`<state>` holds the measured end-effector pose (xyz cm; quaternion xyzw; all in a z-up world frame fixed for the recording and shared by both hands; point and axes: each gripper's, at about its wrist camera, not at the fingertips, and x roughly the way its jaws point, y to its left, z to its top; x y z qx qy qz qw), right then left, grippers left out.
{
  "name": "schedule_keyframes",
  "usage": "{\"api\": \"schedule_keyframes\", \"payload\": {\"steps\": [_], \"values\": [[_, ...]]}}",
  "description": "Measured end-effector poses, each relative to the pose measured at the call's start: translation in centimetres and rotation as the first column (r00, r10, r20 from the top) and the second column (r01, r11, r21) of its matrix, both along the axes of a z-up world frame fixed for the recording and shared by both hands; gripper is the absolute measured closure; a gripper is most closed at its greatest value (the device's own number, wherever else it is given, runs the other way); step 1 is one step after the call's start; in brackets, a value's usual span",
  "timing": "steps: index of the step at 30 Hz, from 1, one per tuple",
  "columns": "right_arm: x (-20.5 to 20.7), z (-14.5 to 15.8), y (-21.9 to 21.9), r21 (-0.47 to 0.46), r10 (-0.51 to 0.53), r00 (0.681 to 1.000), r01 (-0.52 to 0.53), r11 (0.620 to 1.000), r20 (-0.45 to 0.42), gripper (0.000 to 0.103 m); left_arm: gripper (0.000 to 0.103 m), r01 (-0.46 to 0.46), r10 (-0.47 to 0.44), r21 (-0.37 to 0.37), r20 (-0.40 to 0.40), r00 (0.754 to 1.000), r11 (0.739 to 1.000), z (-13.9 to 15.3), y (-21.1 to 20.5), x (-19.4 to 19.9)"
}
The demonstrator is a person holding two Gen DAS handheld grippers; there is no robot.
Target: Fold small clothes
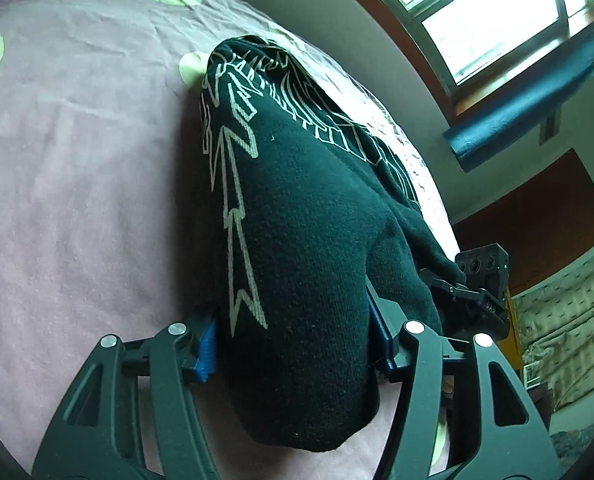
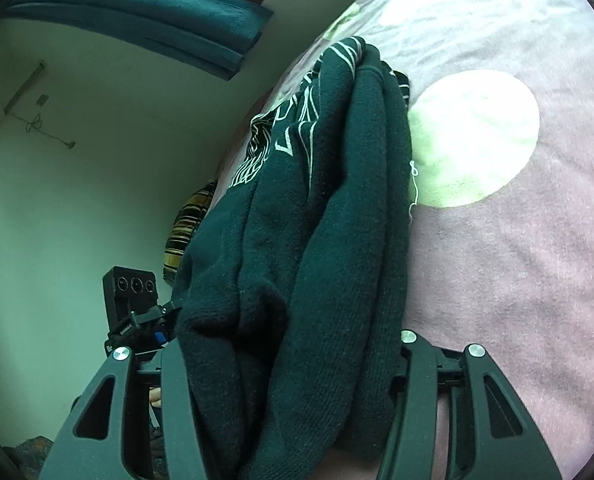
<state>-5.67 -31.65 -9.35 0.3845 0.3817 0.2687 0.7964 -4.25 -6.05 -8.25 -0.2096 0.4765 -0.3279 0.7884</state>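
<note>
Gripping opposite ends of a dark green knit sweater (image 1: 305, 240), both tools look clamped on thick bunches of its fabric rather than standing free. The left gripper (image 1: 297, 344) has a rounded fold of the knit filling the space between its blue-padded fingers (image 1: 207, 354), and the right gripper (image 2: 293, 364) has several stacked layers squeezed between its black fingers. The sweater, marked with pale line lettering, stretches away from both tools and lies along the edge of the bed (image 1: 77, 160), whose pink cover carries pale green circles (image 2: 473, 136); its near end is lifted a little while the far end rests on the cover. Holding it at two points like this probably keeps the layers together so the bundle can be carried or laid down as one neat fold. Each wrist view catches the other tool just beside the cloth, so the two grips sit close together. Beyond the bed's edge are a window (image 1: 493, 12) and a dark teal cushion (image 2: 137, 12).
</note>
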Motion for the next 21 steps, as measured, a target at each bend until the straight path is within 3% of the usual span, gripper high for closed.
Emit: {"api": "schedule_keyframes", "payload": {"steps": [11,14,18,21], "values": [[-0.4,-0.1,-0.2,0.004,-0.003,1.0,0.002,1.0,0.015,0.051,0.042,-0.008,0.008,-0.013,-0.001,1.0,1.0,-0.4,0.1,-0.1],[-0.5,0.0,-0.3,0.015,0.0,1.0,0.0,1.0,0.016,0.046,0.038,-0.011,0.011,-0.004,0.003,1.0,1.0,0.2,0.6,-0.6],[-1.5,1.0,-1.1,-0.025,-0.016,1.0,0.016,1.0,-0.008,0.029,0.028,-0.008,0.009,-0.018,0.043,0.999,1.0,1.9,2.4,-1.7],[-2.3,1.5,-3.2,0.022,-0.05,0.999,0.051,0.998,-0.014,0.026,0.023,-0.007,0.009,-0.017,0.1,0.995,1.0,3.3,4.0,-1.8]]}}
